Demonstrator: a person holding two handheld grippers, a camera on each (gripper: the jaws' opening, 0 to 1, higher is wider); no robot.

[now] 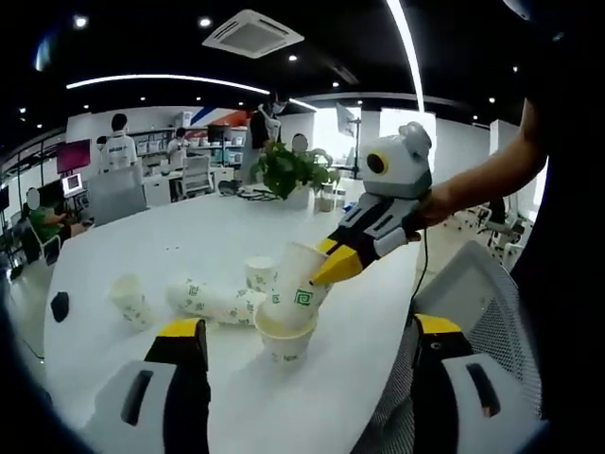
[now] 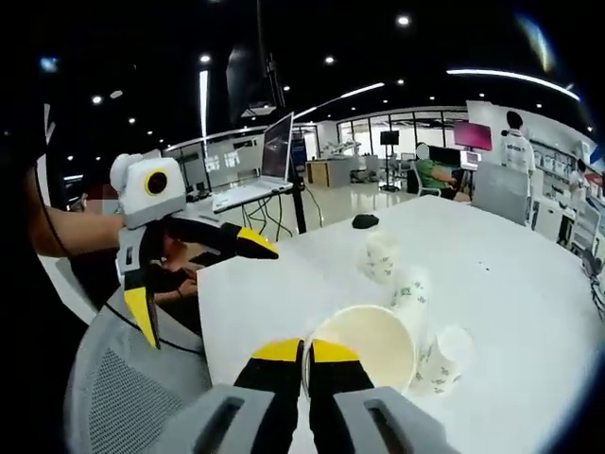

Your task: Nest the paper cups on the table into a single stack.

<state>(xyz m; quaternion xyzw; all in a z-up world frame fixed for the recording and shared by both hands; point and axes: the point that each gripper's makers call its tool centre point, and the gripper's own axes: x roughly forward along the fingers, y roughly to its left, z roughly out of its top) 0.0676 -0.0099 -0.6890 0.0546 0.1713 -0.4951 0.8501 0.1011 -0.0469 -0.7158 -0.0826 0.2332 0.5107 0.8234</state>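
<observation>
One cup (image 1: pixel 298 284) is pinched by the right gripper (image 2: pixel 307 355) over another; three remain at 10 o'clock; left gripper (image 1: pixel 307 336) jaws gape empty.

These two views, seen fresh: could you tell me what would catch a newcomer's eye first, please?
The right tongs, pinching a tilted cup by its rim and lowering it into an upright cup at the near edge of the white table. Just behind lie a toppled stack and a lone cup. The left tongs hang open beside the table.

matt paper cups (image 1: pixel 286 326) on a smooth, glossy white table (image 1: pixel 189 236); mesh chair (image 1: pixel 477 293).
</observation>
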